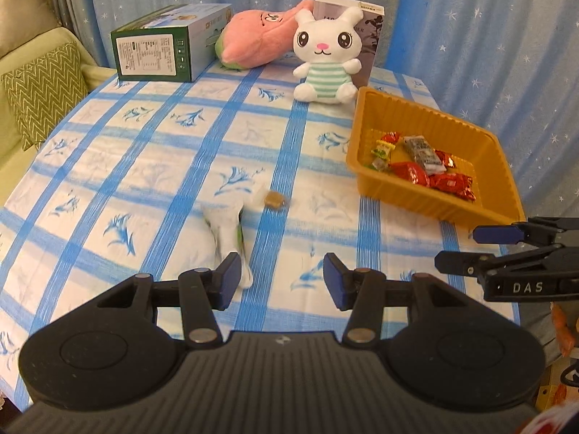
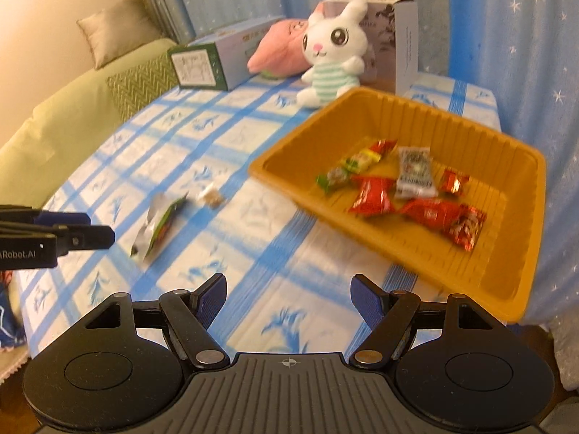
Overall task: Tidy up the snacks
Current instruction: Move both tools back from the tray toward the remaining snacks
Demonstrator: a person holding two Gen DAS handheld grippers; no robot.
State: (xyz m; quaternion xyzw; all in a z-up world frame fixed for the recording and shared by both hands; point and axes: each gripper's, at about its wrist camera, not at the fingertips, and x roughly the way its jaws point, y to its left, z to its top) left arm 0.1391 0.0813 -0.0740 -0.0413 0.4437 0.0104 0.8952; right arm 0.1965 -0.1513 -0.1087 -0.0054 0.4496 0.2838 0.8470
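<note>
Snack packet (image 1: 228, 233) on tablecloth, just beyond the parted left tongs (image 1: 281, 279).

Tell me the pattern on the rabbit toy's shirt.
Mint-green and white horizontal stripes on the rabbit toy; clearest in the left wrist view.

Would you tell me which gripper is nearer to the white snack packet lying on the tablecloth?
Left. The left gripper hovers right over the white snack packet, one finger beside it; the right gripper sits farther off, nearer the orange tray.
</note>
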